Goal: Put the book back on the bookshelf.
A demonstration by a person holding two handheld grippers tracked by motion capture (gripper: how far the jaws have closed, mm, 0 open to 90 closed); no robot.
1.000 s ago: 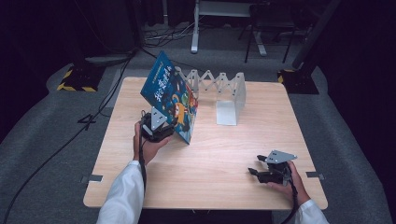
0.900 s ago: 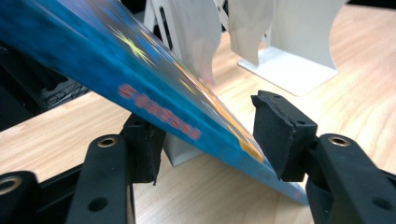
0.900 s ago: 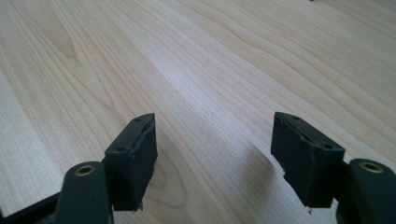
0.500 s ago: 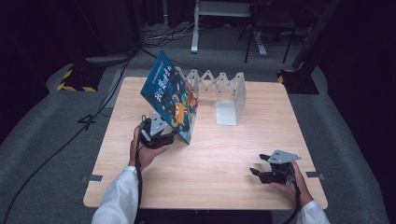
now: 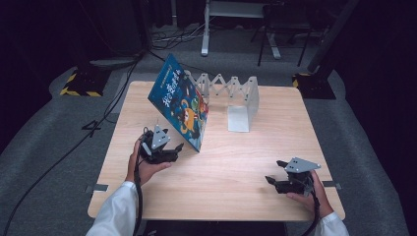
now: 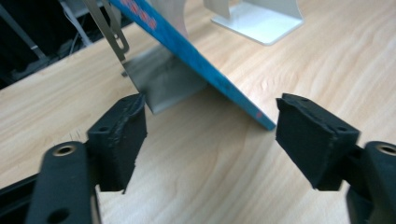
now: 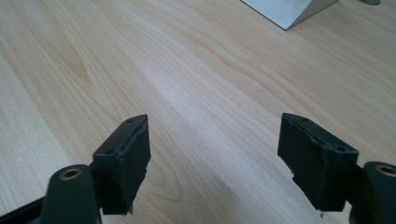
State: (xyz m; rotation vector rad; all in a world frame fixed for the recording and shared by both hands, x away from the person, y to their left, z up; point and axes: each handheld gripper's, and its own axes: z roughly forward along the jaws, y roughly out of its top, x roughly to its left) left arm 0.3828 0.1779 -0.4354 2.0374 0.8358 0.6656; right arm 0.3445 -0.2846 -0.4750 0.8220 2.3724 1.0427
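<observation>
A blue picture book (image 5: 179, 105) stands tilted on the wooden table (image 5: 231, 162), leaning back against a white folding rack (image 5: 226, 84). My left gripper (image 5: 176, 151) sits just in front of the book's lower corner. In the left gripper view that gripper (image 6: 208, 135) is open, its jaws have just been opening, and the book's bottom edge (image 6: 219, 86) lies beyond them with nothing gripped. My right gripper (image 5: 273, 171) rests near the table's front right. In the right gripper view that gripper (image 7: 215, 154) is open over bare wood, its jaws also just opening.
A white bookend plate (image 5: 240, 118) stands at the rack's right end, also seen as the white bookend plate (image 6: 261, 21) in the left gripper view. A grey metal plate (image 6: 161, 81) lies under the book. Dark floor and cables surround the table.
My left gripper has drawn back from the book toward the table's front and its jaws stand wider. The book stays leaning on the rack. The right gripper has barely moved.
</observation>
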